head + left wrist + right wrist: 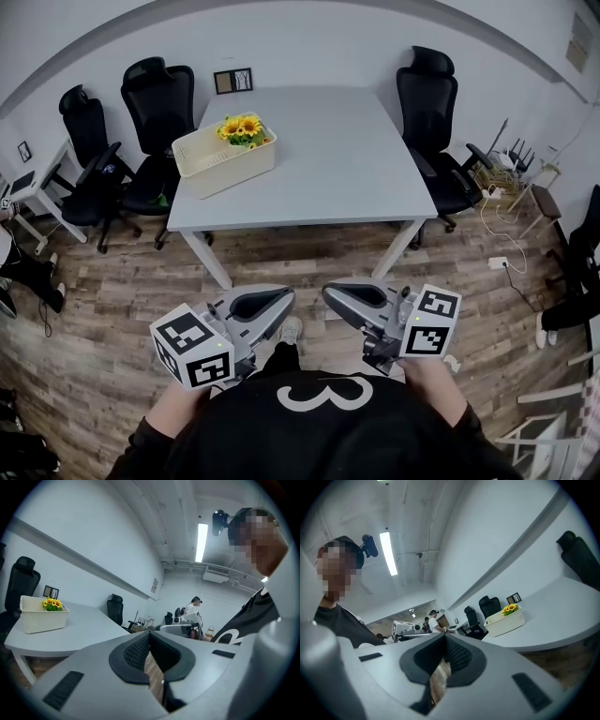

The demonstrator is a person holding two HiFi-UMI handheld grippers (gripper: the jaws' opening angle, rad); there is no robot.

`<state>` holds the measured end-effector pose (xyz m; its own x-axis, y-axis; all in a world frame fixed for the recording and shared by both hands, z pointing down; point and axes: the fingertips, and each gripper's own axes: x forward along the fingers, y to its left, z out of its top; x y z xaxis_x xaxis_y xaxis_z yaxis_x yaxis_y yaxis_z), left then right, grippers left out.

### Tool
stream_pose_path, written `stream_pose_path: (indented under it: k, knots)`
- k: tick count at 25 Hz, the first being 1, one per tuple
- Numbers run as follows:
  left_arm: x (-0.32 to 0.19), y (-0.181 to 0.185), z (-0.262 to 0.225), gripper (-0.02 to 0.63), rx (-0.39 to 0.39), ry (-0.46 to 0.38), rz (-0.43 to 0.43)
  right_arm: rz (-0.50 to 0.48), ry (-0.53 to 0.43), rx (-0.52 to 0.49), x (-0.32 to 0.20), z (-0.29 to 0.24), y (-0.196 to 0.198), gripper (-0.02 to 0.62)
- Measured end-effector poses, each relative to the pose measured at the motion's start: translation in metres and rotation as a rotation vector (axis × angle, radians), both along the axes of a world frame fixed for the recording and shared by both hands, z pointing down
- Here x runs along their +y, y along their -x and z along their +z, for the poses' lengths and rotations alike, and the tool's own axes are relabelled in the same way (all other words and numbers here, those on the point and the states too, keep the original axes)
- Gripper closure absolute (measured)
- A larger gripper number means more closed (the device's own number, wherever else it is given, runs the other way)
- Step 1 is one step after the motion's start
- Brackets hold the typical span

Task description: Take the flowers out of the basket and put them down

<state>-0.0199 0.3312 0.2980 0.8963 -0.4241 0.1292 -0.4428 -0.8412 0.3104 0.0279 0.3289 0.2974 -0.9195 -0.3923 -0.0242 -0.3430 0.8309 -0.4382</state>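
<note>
A cream plastic basket [225, 167] stands on the left part of the pale table [328, 178], and yellow sunflowers [241, 127] stick up from its back end. Both grippers hang close to the person's body, over the wooden floor and short of the table's near edge. My left gripper [286, 296] and my right gripper [328, 291] point inward at each other, each shut with nothing in it. The left gripper view has the basket [42, 619] and flowers [52, 603] far off at the left. In the right gripper view, the basket [505, 624] and flowers [510, 608] sit far off at the right.
Black office chairs [433, 122] stand around the table, two of them behind the basket [155, 131]. A small picture frame [232, 81] is at the table's far edge. Cables and a power strip [499, 262] lie on the floor at the right. Another person [193, 605] stands far back.
</note>
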Motion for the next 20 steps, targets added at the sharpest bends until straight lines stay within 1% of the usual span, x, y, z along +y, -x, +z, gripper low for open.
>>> stream_pose_path:
  k: [3,6,7,10,12,16,20]
  knots:
    - [-0.016,-0.002,0.003,0.594,0.002,0.007,0.012,-0.001,0.017,-0.018,-0.017,0.003,-0.001,0.586]
    - [-0.044,0.003,0.011,0.594,-0.015,0.011,-0.006,0.009,0.022,-0.010,-0.045,0.006,0.001,0.586]
    - [-0.054,0.005,0.012,0.594,-0.001,0.025,-0.010,0.010,0.023,-0.005,-0.055,0.008,0.002,0.586]
    - [-0.090,0.018,0.011,0.594,0.096,0.098,-0.035,-0.007,0.038,-0.006,-0.086,0.012,0.010,0.586]
    - [-0.119,0.026,0.011,0.594,0.138,0.130,-0.054,-0.026,0.056,-0.004,-0.109,0.016,0.018,0.586]
    - [-0.178,0.039,0.016,0.594,0.136,0.148,-0.058,-0.041,0.079,0.019,-0.161,0.023,0.032,0.586]
    - [-0.237,0.042,0.015,0.594,0.148,0.168,-0.034,-0.032,0.095,0.031,-0.222,0.021,0.039,0.587]
